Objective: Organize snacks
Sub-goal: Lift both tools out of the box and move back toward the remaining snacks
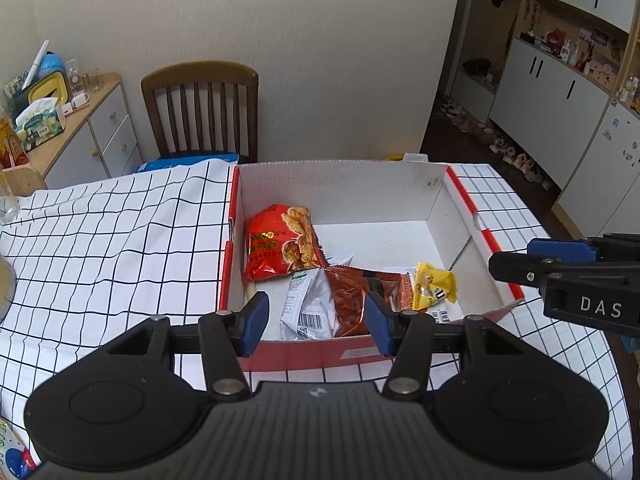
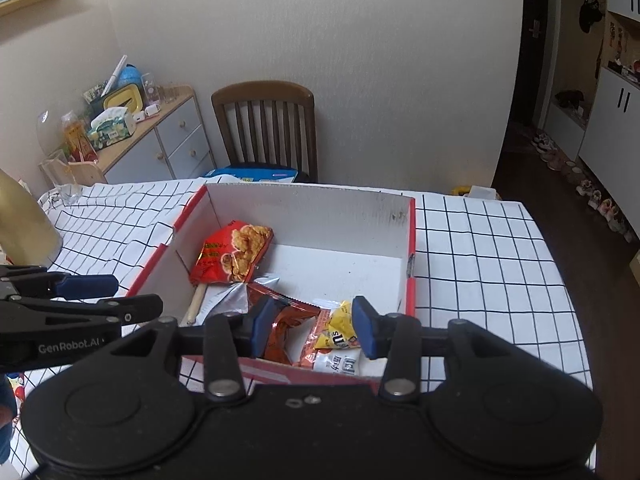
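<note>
A white cardboard box with red outer sides [image 1: 340, 184] [image 2: 312, 204] stands on the checked tablecloth. Inside lie a red-orange chip bag [image 1: 280, 244] [image 2: 232, 256], a silver packet [image 1: 308, 308] [image 2: 228, 296], a dark red packet [image 1: 348, 300] [image 2: 288, 328] and a small yellow packet [image 1: 434, 284] [image 2: 340, 326]. My left gripper [image 1: 316, 326] [image 2: 132, 294] hovers open over the box's near edge, holding nothing. My right gripper [image 2: 313, 330] [image 1: 516, 260] is open above the near right part of the box; the packets seen between its pads lie in the box below.
A wooden chair [image 1: 200, 108] stands behind the table with a blue pack [image 2: 252, 174] on its seat. A cluttered side cabinet [image 1: 92, 128] is at the far left. A drinking glass [image 2: 64, 180] and a gold object [image 2: 24, 224] stand on the table's left. A wooden stick [image 2: 196, 304] lies in the box.
</note>
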The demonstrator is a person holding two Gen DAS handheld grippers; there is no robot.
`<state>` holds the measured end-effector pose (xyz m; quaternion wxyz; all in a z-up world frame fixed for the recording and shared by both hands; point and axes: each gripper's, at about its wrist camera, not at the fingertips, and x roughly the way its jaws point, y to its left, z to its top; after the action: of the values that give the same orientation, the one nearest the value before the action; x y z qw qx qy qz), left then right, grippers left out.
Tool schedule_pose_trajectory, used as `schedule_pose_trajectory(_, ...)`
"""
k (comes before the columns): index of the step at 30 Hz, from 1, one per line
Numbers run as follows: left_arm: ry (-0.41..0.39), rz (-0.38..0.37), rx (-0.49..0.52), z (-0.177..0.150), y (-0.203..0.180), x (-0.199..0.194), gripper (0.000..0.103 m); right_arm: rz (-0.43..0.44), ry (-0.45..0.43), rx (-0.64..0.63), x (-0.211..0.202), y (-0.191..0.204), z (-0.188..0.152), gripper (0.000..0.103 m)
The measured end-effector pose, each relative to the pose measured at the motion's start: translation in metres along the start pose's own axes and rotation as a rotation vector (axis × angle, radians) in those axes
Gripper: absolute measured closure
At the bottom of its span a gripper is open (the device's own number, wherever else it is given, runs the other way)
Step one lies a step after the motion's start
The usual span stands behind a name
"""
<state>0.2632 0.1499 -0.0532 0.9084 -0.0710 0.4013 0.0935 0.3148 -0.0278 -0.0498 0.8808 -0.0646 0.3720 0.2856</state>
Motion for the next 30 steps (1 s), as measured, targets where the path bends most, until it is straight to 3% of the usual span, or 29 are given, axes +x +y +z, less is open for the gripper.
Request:
schedule_pose_trajectory(12,-0.044,-0.013,0.019,-0.011,-0.007,-0.032,0.05,0.024,-0.049,-0.001,-0.036,0.007,-0.014,0.044)
schedule_pose_trajectory(21,-0.073,-0.033,0.014,-0.024,-0.008,-0.054,0.044,0.044,-0.086,-0.012,-0.061,0.014,-0.029,0.038)
schedule_pose_trajectory(24,-0.086,-0.031,0.017,-0.03,-0.009,-0.061,0.036,0.045,-0.097,-0.011,-0.068,0.016,-0.034,0.032)
schedule_pose_trajectory(30,-0.074,-0.049,0.001,-0.045,-0.006,-0.069,0.035,0.057,-0.109,-0.012,-0.081,0.019,-0.046,0.019)
